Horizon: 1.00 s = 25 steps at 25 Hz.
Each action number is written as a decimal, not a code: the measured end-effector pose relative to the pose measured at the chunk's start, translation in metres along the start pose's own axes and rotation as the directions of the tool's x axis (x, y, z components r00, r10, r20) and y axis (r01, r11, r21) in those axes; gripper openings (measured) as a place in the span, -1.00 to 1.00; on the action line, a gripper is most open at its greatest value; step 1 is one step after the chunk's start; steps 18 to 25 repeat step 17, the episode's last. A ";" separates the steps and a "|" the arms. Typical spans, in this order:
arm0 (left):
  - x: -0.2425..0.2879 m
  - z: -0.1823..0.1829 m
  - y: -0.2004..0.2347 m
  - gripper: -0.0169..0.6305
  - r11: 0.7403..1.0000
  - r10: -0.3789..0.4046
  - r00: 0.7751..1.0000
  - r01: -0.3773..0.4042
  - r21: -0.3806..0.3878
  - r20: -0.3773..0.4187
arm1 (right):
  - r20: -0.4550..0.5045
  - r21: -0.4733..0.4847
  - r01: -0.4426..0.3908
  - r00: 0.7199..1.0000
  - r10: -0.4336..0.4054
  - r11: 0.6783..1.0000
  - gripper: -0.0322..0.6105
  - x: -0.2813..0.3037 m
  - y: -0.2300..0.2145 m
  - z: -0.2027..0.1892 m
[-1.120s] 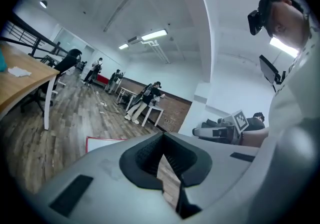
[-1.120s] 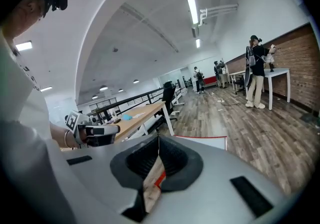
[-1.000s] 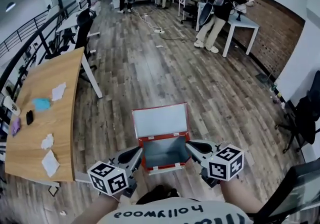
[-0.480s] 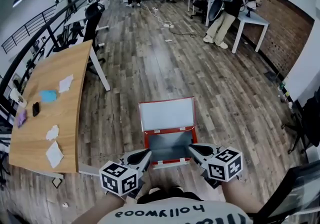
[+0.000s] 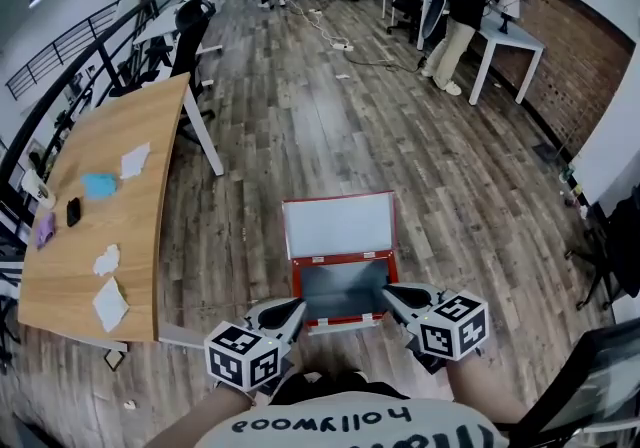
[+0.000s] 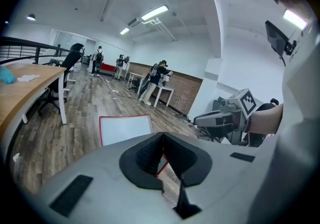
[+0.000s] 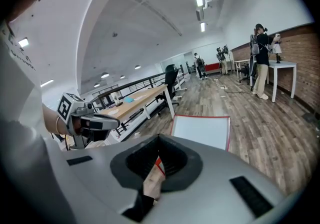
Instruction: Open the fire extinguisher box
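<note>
**Box open, both tools closed on nothing**

The red box [image 5: 340,288] sits on the plank floor [image 5: 300,116] right in front of me. Its lid [image 5: 338,226] is thrown back, grey inside showing. My left gripper [image 5: 297,308] and right gripper [image 5: 390,292] flank its near corners, jaws pressed together, nothing pinched. Wooden desk [image 5: 100,216] with papers [image 5: 108,304] on my left. Brick wall [image 5: 585,61] and white tables [image 5: 505,34] on my right. People [image 5: 462,11] stand at the far end.

Left gripper [image 5: 288,312], right gripper [image 5: 396,294] both sunk lower, either side of fire extinguisher box [image 5: 340,286] front.
</note>
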<state>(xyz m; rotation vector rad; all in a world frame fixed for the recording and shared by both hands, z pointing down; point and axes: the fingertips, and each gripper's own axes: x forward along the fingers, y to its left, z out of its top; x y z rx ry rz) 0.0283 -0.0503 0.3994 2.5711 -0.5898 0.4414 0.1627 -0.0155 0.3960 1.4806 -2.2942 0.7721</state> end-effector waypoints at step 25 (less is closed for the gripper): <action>0.006 0.005 0.015 -0.93 1.000 0.011 1.000 -0.011 -0.017 -0.004 | -0.030 -0.014 0.003 1.000 -0.004 1.000 -0.87 0.010 -0.012 0.006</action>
